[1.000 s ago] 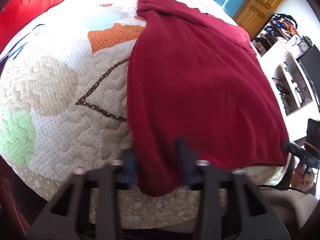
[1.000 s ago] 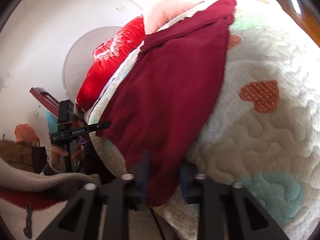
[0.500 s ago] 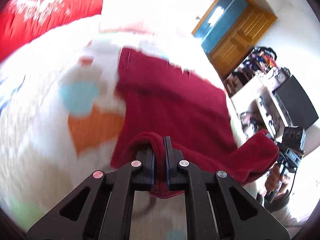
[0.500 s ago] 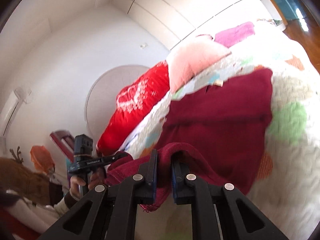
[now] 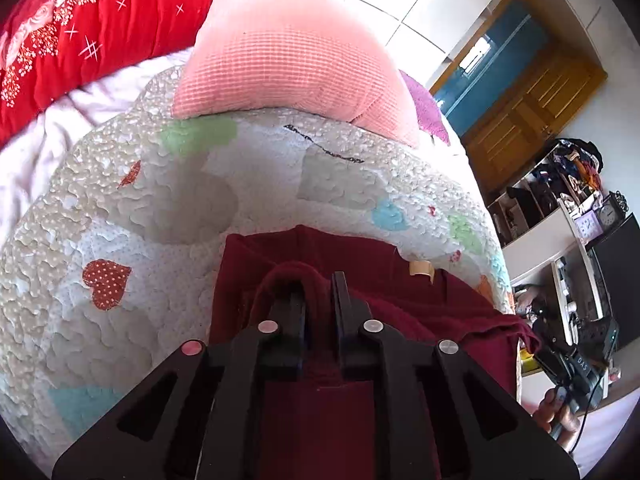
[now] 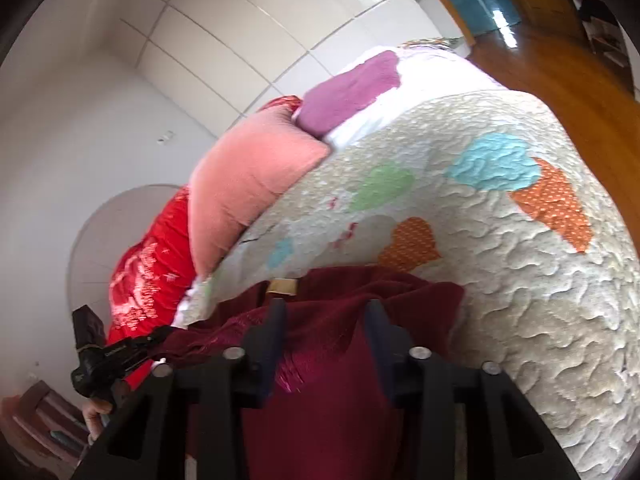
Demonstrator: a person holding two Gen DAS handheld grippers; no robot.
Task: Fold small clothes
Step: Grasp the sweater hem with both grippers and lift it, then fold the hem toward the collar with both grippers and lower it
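A dark red garment (image 5: pixel 400 296) lies on the quilted bed (image 5: pixel 160 240), doubled over so that its lower edge sits near the collar and its beige label (image 5: pixel 420 268). My left gripper (image 5: pixel 320 286) hovers over the left corner of that edge. Its jaws are opening, and a loop of cloth still hangs over the left finger. In the right wrist view the garment (image 6: pixel 340 420) fills the bottom, label (image 6: pixel 282 286) just ahead. My right gripper (image 6: pixel 325 306) is opening wide over the right corner, with the cloth lying loose between its fingers.
A pink pillow (image 5: pixel 288 60), a red quilt (image 5: pixel 80 20) and a purple cushion (image 6: pixel 352 88) lie at the head of the bed. Shelves (image 5: pixel 560 200) and a wooden door (image 5: pixel 532 108) stand to the right. A person's hand (image 5: pixel 556 412) shows at the right edge.
Both grippers closed on the hem at the bed's near edge, then carried it up over the garment to the collar end. Their jaws have now parted.
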